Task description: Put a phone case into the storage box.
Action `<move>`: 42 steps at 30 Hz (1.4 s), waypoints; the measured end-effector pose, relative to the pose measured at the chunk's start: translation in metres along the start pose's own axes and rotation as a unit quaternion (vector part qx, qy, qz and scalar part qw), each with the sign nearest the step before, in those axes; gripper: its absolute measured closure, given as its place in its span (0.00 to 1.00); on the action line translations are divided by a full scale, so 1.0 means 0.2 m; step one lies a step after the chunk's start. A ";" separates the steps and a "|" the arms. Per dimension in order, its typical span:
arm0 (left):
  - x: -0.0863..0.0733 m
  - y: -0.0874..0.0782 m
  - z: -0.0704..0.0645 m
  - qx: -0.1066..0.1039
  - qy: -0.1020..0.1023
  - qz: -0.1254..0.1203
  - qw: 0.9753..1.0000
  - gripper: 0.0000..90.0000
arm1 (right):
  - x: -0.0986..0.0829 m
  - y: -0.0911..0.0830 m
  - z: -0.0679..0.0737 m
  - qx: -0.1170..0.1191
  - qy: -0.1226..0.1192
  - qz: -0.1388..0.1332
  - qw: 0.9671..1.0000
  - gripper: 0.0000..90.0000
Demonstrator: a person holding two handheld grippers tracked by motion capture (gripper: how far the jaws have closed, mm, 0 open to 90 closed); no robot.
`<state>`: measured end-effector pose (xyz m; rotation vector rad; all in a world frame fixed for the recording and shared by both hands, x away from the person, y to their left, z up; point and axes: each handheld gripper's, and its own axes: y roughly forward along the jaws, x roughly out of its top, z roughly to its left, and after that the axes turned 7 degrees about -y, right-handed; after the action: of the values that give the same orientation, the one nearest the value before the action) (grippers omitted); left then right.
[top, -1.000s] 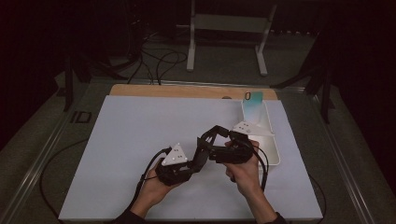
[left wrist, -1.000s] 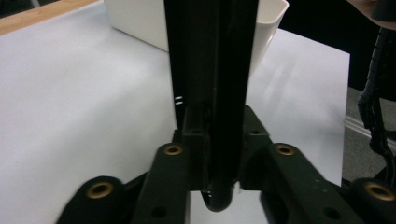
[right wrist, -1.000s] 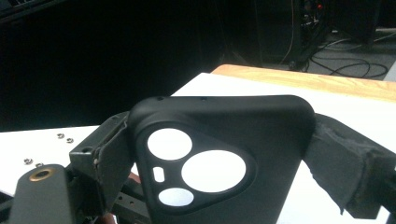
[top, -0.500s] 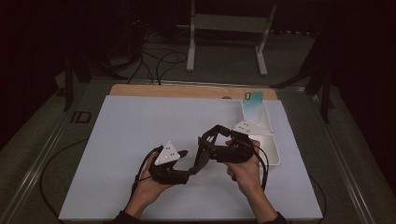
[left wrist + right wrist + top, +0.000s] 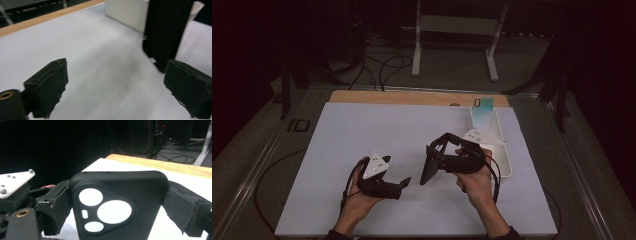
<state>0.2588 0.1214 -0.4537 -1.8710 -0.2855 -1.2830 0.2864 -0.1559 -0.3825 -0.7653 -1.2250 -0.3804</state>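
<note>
High view: the right gripper (image 5: 428,167) held a black phone case (image 5: 429,169) at its tip, the case hanging edge-down over the white mat (image 5: 362,130). The left gripper (image 5: 403,183) lay just to the case's left, apart from it, its tips pointing toward the case. Behind the right gripper stood a white tray (image 5: 504,160) with a teal phone (image 5: 482,112) propped at its far end.

Left gripper view: the left gripper (image 5: 120,92) had its jaws spread wide with nothing between them; the black phone case (image 5: 165,32) stood upright just beyond the jaw at right, with the white tray (image 5: 125,12) behind it.

Right gripper view: the right gripper (image 5: 117,202) was clamped on the side edges of the black phone case (image 5: 145,202), whose camera cut-outs faced the lens.
</note>
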 end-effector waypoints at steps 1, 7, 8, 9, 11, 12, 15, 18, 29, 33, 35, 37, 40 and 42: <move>-0.01 -0.01 0.01 0.007 -0.001 -0.001 1.000 0.03 | 0.00 0.00 0.00 0.000 0.000 0.000 1.000 0.15; -0.05 -0.06 0.08 0.034 -0.006 -0.006 0.999 0.01 | 0.00 0.00 0.00 -0.003 -0.001 0.002 1.000 0.15; -0.06 -0.07 0.08 0.040 -0.006 -0.008 0.999 0.01 | 0.01 0.00 0.00 -0.004 -0.001 0.002 1.000 0.15; -0.07 -0.08 0.10 0.044 -0.008 -0.009 0.999 0.01 | 0.01 0.00 0.00 -0.003 -0.002 0.002 1.000 0.15; -0.09 -0.10 0.12 0.051 -0.012 -0.009 0.999 0.01 | 0.01 0.00 -0.01 -0.005 -0.003 0.002 1.000 0.15; -0.09 -0.10 0.13 0.054 -0.011 -0.007 0.998 0.01 | 0.01 0.00 -0.01 -0.006 -0.004 0.002 1.000 0.15; -0.12 -0.13 0.16 0.067 -0.011 -0.005 0.998 0.01 | 0.01 0.00 -0.01 -0.008 -0.007 0.005 1.000 0.15; -0.15 -0.15 0.18 0.070 -0.016 -0.009 0.997 0.01 | 0.01 0.00 -0.03 -0.012 -0.008 0.005 1.000 0.15; -0.23 -0.23 0.26 0.084 -0.028 -0.026 0.996 0.00 | 0.03 -0.02 -0.06 -0.023 -0.012 0.002 1.000 0.15; -0.25 -0.26 0.27 0.093 -0.029 -0.030 0.995 0.00 | 0.04 -0.02 -0.07 -0.025 -0.013 -0.001 1.000 0.15; -0.26 -0.26 0.27 0.096 -0.028 -0.032 0.994 0.00 | 0.04 -0.03 -0.07 -0.027 -0.014 -0.002 1.000 0.15; -0.27 -0.26 0.28 0.098 -0.029 -0.032 0.994 0.00 | 0.04 -0.03 -0.08 -0.030 -0.017 -0.003 0.999 0.15; -0.28 -0.27 0.28 0.098 -0.030 -0.035 0.994 0.00 | 0.05 -0.04 -0.08 -0.032 -0.017 -0.003 0.999 0.15; -0.28 -0.28 0.29 0.098 -0.031 -0.037 0.994 0.00 | 0.06 -0.04 -0.09 -0.035 -0.018 -0.003 0.999 0.15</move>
<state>0.2390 0.2128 -0.4815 -1.7491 -0.5001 -1.2027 0.2977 -0.1724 -0.3715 -0.8315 -1.2536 -0.4187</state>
